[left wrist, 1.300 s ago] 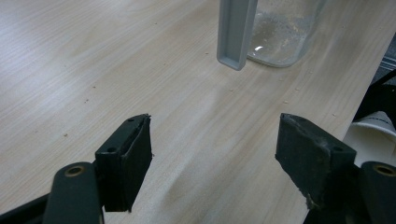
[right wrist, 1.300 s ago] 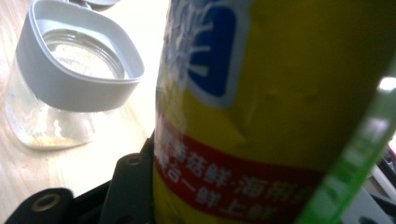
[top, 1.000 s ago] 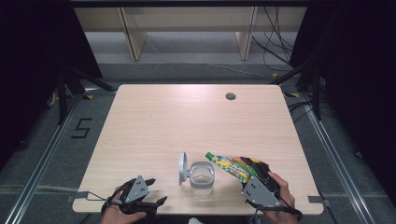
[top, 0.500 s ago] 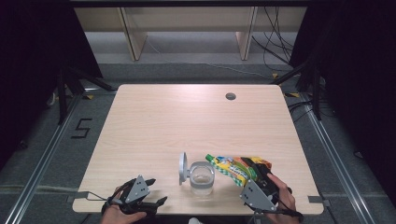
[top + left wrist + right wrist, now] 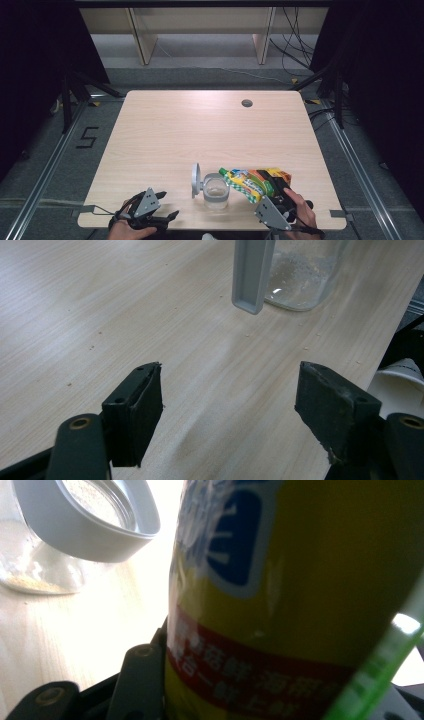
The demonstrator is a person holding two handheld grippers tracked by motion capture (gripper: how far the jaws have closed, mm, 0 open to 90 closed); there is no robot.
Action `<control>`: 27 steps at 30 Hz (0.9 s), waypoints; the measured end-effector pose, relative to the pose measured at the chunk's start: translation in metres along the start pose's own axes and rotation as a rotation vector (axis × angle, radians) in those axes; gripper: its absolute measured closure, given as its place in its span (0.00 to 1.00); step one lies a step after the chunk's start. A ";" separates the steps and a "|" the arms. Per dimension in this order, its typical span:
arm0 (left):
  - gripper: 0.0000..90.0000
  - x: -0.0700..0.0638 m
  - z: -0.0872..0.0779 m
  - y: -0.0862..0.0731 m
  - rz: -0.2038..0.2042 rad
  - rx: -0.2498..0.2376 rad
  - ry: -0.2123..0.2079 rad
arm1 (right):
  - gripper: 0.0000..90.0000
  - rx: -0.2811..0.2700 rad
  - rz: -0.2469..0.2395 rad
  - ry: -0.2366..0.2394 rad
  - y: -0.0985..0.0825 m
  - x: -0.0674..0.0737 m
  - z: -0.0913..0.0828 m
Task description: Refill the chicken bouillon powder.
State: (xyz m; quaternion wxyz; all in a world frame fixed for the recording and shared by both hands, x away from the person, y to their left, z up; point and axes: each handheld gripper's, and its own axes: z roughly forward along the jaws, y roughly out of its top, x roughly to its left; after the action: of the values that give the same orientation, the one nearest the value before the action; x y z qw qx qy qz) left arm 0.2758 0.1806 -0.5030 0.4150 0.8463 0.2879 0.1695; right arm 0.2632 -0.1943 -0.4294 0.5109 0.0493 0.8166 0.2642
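- Since the earlier high view, the packet (image 5: 255, 182) tips a little further toward the jar (image 5: 216, 192), its top end now above the jar's mouth; the left gripper (image 5: 167, 216) sits where it was.
- Right gripper (image 5: 280, 192) is clamped on the packet's lower part, jaws partly closed around it; in the right gripper view the packet (image 5: 300, 600) rises straight out from between the jaws, and the jar (image 5: 75, 535) lies ahead and to the left.
- Left gripper's jaws stand wide apart with nothing between them, resting low over the table (image 5: 100, 305); the jar (image 5: 305, 275) and its flipped-up lid (image 5: 252, 272) are ahead of it, apart from the jaws.
- Handling, as a judgement: the packet looks like a light, soft foil pouch, glossy and likely slippery; it will crumple under a hard squeeze, and its weight will shift as contents run out. A hold across the lower body, as now, keeps the mouth free.
- The jar looks like clear, rigid glass or plastic, fragile if knocked and easy to tip; the free gripper could steady its wall.
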 end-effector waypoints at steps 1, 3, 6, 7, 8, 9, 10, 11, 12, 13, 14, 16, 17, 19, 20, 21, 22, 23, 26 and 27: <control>0.29 0.000 0.000 0.000 -0.001 -0.001 0.000 | 0.61 -0.006 -0.012 -0.005 0.000 0.000 0.001; 0.29 0.000 0.000 0.000 -0.001 -0.001 0.000 | 0.61 -0.012 -0.040 -0.010 0.000 -0.002 0.001; 0.29 0.000 0.001 0.000 -0.004 -0.003 0.002 | 0.61 -0.003 -0.021 -0.014 0.000 0.001 0.000; 0.29 0.000 0.001 0.000 -0.010 -0.003 -0.001 | 0.61 -0.001 -0.053 -0.014 0.001 0.000 0.001; 0.29 0.000 0.001 0.000 -0.012 -0.004 -0.002 | 0.61 0.010 -0.035 -0.015 0.001 0.002 0.000; 0.29 0.000 0.001 0.000 -0.012 -0.002 -0.006 | 0.61 0.003 -0.074 -0.020 0.002 0.001 0.001; 0.29 0.000 0.001 0.000 -0.013 -0.004 -0.003 | 0.61 0.005 -0.072 -0.015 0.002 0.002 0.001; 0.29 0.000 0.001 0.000 -0.014 -0.004 -0.003 | 0.61 0.018 -0.033 -0.011 0.002 0.004 -0.001; 0.29 0.000 0.000 0.000 -0.007 0.001 0.003 | 0.61 0.017 -0.038 -0.010 0.003 0.004 -0.001; 0.29 0.000 0.000 0.000 -0.008 0.001 0.002 | 0.61 0.006 -0.079 -0.017 0.003 0.002 0.000; 0.29 0.000 0.000 0.000 -0.010 -0.002 -0.004 | 0.61 0.008 -0.061 -0.024 0.002 0.003 0.001; 0.29 0.000 0.000 0.000 -0.008 0.000 0.002 | 0.61 0.018 -0.082 -0.032 0.002 0.004 0.001; 0.29 0.000 0.000 0.000 -0.010 -0.002 -0.004 | 0.61 0.021 -0.097 -0.029 0.003 0.004 0.001; 0.29 0.000 0.001 0.000 -0.011 -0.003 -0.001 | 0.61 0.022 -0.112 -0.029 0.004 0.004 0.001; 0.29 0.000 0.000 0.000 -0.011 -0.003 -0.004 | 0.61 0.018 -0.097 -0.032 0.003 0.005 0.002; 0.29 0.000 0.000 0.000 -0.012 -0.003 -0.003 | 0.61 0.016 -0.107 -0.037 0.003 0.006 0.002; 0.29 0.001 0.000 0.000 -0.006 0.003 0.003 | 0.61 0.014 -0.155 -0.037 0.004 0.003 0.002; 0.29 0.000 0.000 0.000 -0.008 0.000 0.002 | 0.61 0.018 -0.152 -0.041 0.004 0.004 0.002; 0.29 -0.001 0.001 0.000 -0.011 -0.004 -0.001 | 0.61 0.021 -0.128 -0.038 0.003 0.006 0.002; 0.29 0.000 0.001 0.000 -0.009 -0.003 -0.001 | 0.61 0.022 -0.132 -0.039 0.004 0.007 0.002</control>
State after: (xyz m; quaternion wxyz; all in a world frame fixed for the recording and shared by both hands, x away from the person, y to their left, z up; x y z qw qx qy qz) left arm 0.2757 0.1801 -0.5037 0.4172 0.8444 0.2913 0.1676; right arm 0.2611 -0.1882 -0.4336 0.5423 0.0060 0.8109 0.2200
